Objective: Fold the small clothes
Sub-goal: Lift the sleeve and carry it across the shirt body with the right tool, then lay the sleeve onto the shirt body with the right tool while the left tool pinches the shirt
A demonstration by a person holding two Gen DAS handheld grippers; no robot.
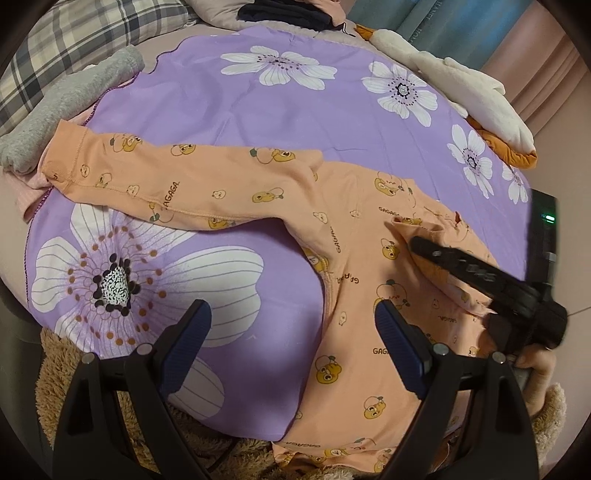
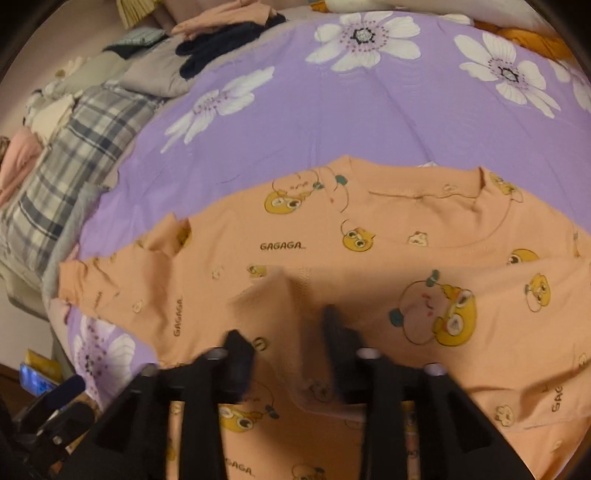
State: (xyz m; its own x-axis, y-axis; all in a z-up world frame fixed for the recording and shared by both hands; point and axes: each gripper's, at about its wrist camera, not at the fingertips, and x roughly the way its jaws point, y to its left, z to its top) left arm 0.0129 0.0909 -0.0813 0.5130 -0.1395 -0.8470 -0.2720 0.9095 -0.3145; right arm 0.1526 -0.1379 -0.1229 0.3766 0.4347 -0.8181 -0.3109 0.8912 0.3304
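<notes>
A small orange long-sleeved top (image 1: pixel 354 280) printed with yellow cartoon faces and "GAGAGA" lies on a purple flowered sheet (image 1: pixel 229 103). Its left sleeve (image 1: pixel 155 177) stretches out to the left. My left gripper (image 1: pixel 291 328) is open and empty, just above the sheet at the top's left side. My right gripper (image 2: pixel 288 332) shows as a black arm in the left wrist view (image 1: pixel 417 243). It holds a raised fold of the top's fabric (image 2: pixel 280 295) between its fingers. The top fills the right wrist view (image 2: pixel 369 240), neckline (image 2: pixel 480 177) at the far edge.
A grey fleece garment (image 1: pixel 66 107) and a plaid pillow (image 1: pixel 74 40) lie at the left. A white and orange plush toy (image 1: pixel 461 85) lies at the far right. Dark clothes (image 1: pixel 288 14) are piled at the back. A brown fuzzy blanket (image 1: pixel 74 387) lies under my left gripper.
</notes>
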